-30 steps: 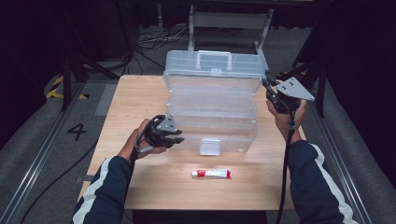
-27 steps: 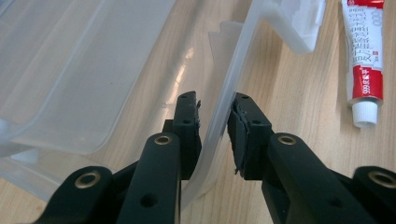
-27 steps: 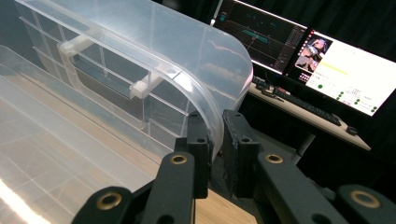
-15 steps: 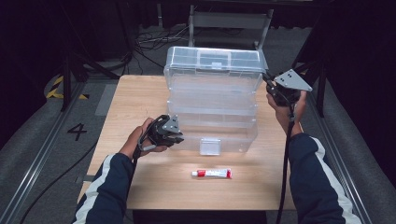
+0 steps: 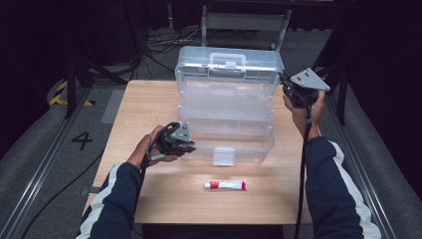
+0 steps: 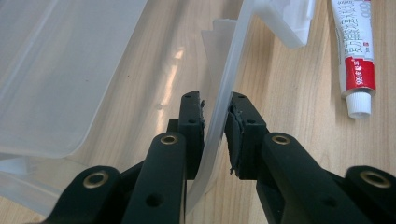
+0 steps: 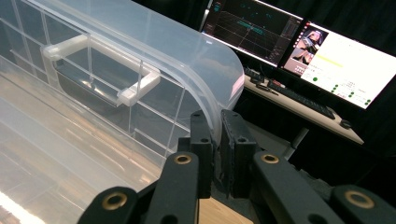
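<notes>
Two grippers now have hold of the clear plastic storage box, and that is the change since a second ago: then the lid leaned a little lower and the left gripper sat with its jaws slacker at the base's corner. The left jaws have just been closing, and in the left gripper view the thin front wall of the base stands between the pads, pinched. The right gripper, up at the far right corner, has crept slightly in toward the lid's edge; its jaws clamp the curved rim of the lid.

By my reading the base is pinned to the counter while the lid is swung on its hinge, so the box is about fully opened and ready for loading.

The box is large, tiered and see-through, standing mid-counter with its lid raised at the far side, a moulded carry handle on top and a frosted latch tab at the front. Inside looks bare.

A small white tube with a red band lies just in front of the box, apart from it, cap toward the person's left.
</notes>
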{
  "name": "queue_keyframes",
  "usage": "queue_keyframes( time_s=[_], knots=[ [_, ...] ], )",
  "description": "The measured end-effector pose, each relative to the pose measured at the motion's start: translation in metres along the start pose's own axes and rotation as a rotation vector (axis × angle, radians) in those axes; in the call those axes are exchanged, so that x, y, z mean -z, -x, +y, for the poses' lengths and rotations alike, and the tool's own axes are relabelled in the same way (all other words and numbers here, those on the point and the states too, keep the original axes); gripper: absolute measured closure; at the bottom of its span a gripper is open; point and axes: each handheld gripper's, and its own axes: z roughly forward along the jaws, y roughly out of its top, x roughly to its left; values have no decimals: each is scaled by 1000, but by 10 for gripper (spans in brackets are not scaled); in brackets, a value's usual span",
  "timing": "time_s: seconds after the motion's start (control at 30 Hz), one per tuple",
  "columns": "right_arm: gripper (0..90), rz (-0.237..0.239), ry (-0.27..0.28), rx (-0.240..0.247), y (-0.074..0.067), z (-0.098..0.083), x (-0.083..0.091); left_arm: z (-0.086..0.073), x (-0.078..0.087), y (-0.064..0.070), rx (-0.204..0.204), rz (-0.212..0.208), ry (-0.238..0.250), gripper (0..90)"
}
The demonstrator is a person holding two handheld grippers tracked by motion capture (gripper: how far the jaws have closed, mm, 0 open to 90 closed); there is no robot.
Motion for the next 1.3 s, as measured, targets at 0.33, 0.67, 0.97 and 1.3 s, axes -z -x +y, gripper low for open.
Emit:
queue_keyframes(
  time_s=[0.33,0.67,0.97,1.3],
  knots=[
    [848,8,-21,-9,5,4,-7,0,0,0,3,-1,3,775],
    [848,16,-41,-7,7,7,-12,-2,0,0,2,2,15,772],
    [848,33,-59,-23,13,10,-21,-2,-1,0,6,-5,16,773],
    [849,47,-82,-55,19,13,-33,-1,-1,1,10,6,13,768]
  ],
)
